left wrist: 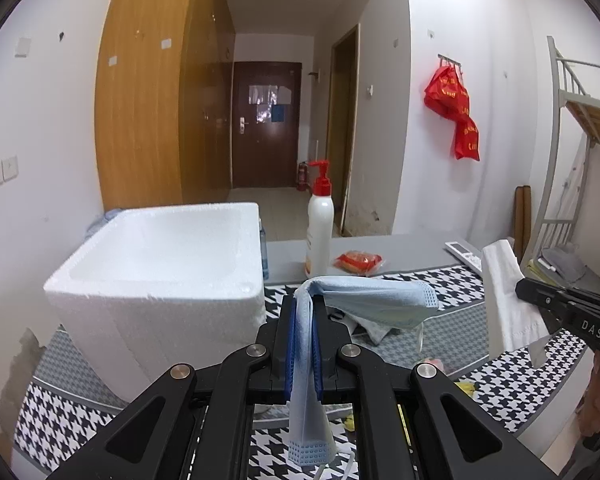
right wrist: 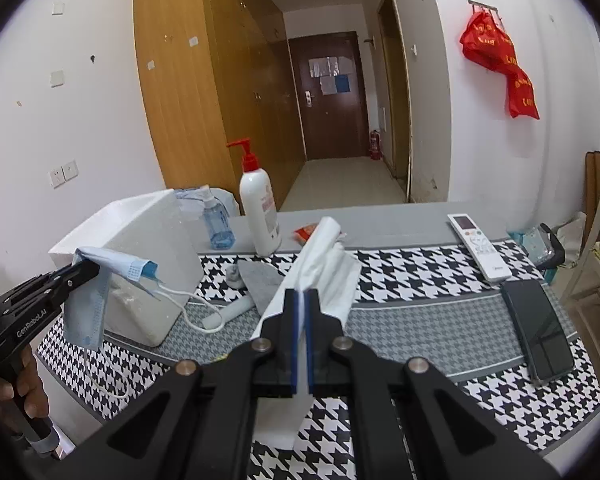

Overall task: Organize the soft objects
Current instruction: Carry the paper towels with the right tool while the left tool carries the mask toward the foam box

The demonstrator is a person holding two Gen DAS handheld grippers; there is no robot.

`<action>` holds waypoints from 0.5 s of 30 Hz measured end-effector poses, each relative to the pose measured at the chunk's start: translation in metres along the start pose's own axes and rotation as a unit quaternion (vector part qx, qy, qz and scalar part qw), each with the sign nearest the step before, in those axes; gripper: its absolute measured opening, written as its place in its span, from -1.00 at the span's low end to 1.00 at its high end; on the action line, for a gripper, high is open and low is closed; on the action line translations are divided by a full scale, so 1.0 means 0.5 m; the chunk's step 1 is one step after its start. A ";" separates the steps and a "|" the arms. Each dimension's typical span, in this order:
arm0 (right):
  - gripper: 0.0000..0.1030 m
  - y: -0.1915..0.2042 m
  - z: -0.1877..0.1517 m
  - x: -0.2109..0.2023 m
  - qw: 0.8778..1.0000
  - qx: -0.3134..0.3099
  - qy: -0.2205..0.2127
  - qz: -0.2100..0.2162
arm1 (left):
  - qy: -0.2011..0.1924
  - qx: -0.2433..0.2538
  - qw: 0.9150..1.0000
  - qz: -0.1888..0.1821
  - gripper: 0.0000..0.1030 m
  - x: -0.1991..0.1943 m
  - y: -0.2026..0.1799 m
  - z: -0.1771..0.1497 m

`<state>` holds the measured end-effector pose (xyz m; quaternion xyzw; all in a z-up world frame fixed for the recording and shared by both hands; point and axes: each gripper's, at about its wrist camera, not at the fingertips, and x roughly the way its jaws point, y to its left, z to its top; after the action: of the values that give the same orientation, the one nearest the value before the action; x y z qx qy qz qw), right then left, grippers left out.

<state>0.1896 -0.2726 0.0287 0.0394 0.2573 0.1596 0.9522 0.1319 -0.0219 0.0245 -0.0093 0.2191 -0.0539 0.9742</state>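
In front of me a houndstooth cloth (right wrist: 420, 276) covers the table, and the biggest thing on it is the white foam box (left wrist: 156, 264), standing open at the left against the wall. Behind it stand a white pump bottle (right wrist: 260, 216) and a small blue bottle (right wrist: 216, 220). Toward the right lie a dark phone (right wrist: 540, 332) and a white remote (right wrist: 480, 248), near each other but apart.

My left gripper (left wrist: 303, 304) has its jaws pressed onto a light blue face mask (left wrist: 364, 296); the mask drapes over the fingertips, one end hanging down, and is held above the cloth just beside the box. My right gripper (right wrist: 302, 300) is clamped on a white tissue (right wrist: 324, 264), which stands up above the table's middle. A small red packet (left wrist: 358, 261) sits by the pump bottle.
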 end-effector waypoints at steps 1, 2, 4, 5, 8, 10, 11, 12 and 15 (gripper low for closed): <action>-0.90 0.002 0.002 -0.002 1.000 -0.001 -0.003 0.002 | -0.001 0.001 1.000 0.000 -0.85 -0.001 0.000 0.002; -0.90 0.003 0.003 -0.004 1.000 -0.001 -0.005 0.004 | -0.002 0.002 1.000 0.001 -0.85 -0.003 0.000 0.003; -0.90 0.009 0.006 -0.009 1.000 -0.005 -0.009 0.008 | -0.006 0.004 1.000 0.003 -0.85 -0.008 0.000 0.009; -0.90 0.013 0.007 -0.010 1.000 -0.008 -0.011 0.010 | -0.007 0.003 1.000 0.003 -0.85 -0.010 0.001 0.011; -0.90 0.022 0.011 -0.014 1.000 -0.012 -0.015 0.017 | -0.008 0.003 1.000 0.008 -0.85 -0.016 0.001 0.017; -0.90 0.028 0.014 -0.016 1.000 -0.013 -0.018 0.021 | -0.011 0.005 1.000 0.010 -0.85 -0.020 0.001 0.022; -0.90 0.030 0.015 -0.017 0.999 -0.015 -0.018 0.023 | -0.013 0.006 1.000 0.010 -0.85 -0.022 0.003 0.023; -0.90 0.033 0.017 -0.017 0.999 -0.016 -0.020 0.025 | -0.014 0.007 1.000 0.010 -0.85 -0.024 0.003 0.026; -0.90 0.040 0.023 -0.016 0.999 -0.019 -0.023 0.028 | -0.019 0.005 1.000 0.006 -0.85 -0.032 0.006 0.035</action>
<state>0.1830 -0.2564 0.0456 0.0320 0.2313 0.1905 0.9535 0.1251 -0.0174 0.0471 -0.0040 0.2000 -0.0492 0.9786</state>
